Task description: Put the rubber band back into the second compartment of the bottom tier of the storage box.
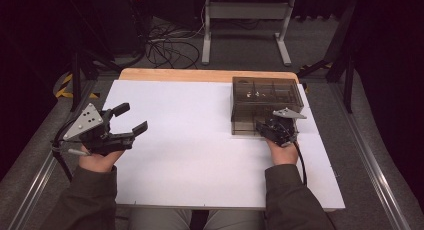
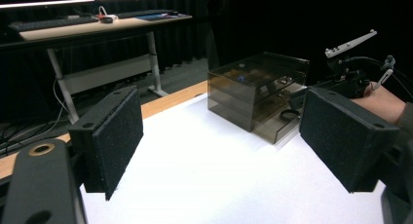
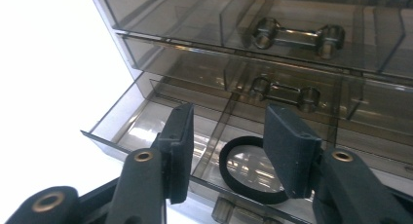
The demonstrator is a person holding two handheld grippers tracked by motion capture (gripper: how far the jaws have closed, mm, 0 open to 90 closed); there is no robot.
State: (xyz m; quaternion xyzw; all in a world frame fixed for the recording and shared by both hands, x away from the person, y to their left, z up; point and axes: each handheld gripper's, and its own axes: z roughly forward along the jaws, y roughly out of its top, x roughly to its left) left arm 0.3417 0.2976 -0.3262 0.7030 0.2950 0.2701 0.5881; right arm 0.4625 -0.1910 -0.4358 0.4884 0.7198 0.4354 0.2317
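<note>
Box: the smoky see-through plastic drawer box [image 1: 266,104] stands at the far right of the white worktop [image 1: 190,140]. It has three drawers, one above the other.

Open drawer: the bottom see-through drawer [image 3: 146,124] is pulled out toward you. The two drawers above it are pushed in, each with its own small clear handle.

Ring: a thin black rubber ring [image 3: 253,169] lies flat on the floor of the open drawer, just to the right of the drawer's middle wall.

Right gripper: your right gripper [image 3: 229,146] hangs over the front of the open drawer. Its jaws are partly spread and nothing is between the pads. The ring lies just below them, not pinched.

Left gripper: your left gripper [image 1: 127,122] waits over the left side of the worktop, well apart from the box. Its jaws are spread wide and hold nothing.

Step now: it looks like the ring is resting loose in the bottom drawer with your right jaws let go around it.

Next move: if the ring is meant to stay there, lift your right gripper clear of the drawer walls. Then push the drawer front straight in until it sits flush with the two above. Push gently, so the light box does not slide.
</note>
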